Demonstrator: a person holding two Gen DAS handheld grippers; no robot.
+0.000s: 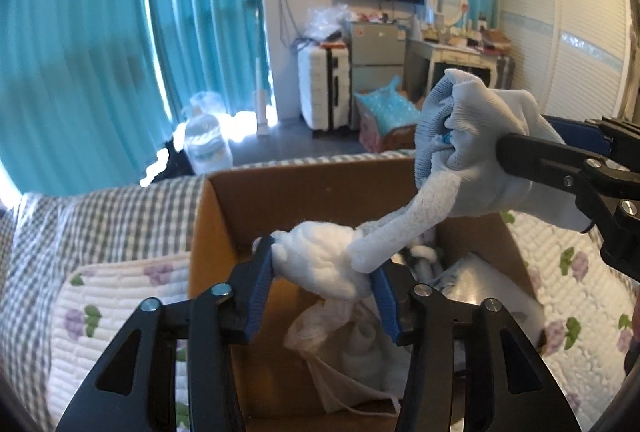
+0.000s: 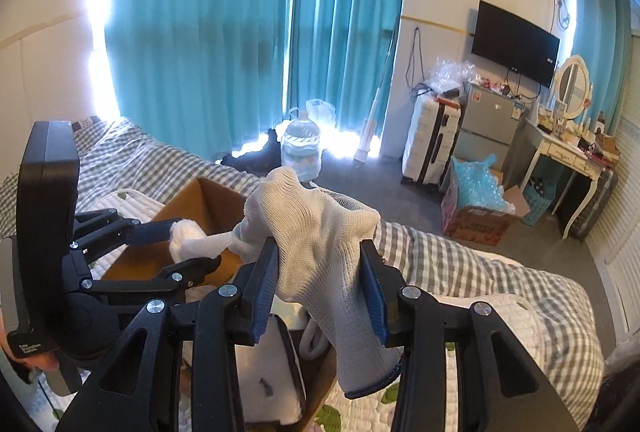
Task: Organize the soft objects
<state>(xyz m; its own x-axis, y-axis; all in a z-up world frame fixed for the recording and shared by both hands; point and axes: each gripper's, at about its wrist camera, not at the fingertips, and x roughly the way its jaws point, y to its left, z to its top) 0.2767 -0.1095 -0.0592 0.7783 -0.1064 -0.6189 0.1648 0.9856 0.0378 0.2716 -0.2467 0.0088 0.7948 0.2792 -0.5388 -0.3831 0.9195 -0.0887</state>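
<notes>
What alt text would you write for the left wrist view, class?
The left gripper holds a white cloth wad over an open cardboard box on a bed. From the right, the right gripper grips a white knit glove, one finger reaching the wad.

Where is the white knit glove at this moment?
The white knit glove hangs between the right gripper pads, above the cardboard box on the bed; one finger reaches toward the left gripper.

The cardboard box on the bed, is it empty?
No, the cardboard box already holds crumpled white cloth and other pale soft items.
</notes>
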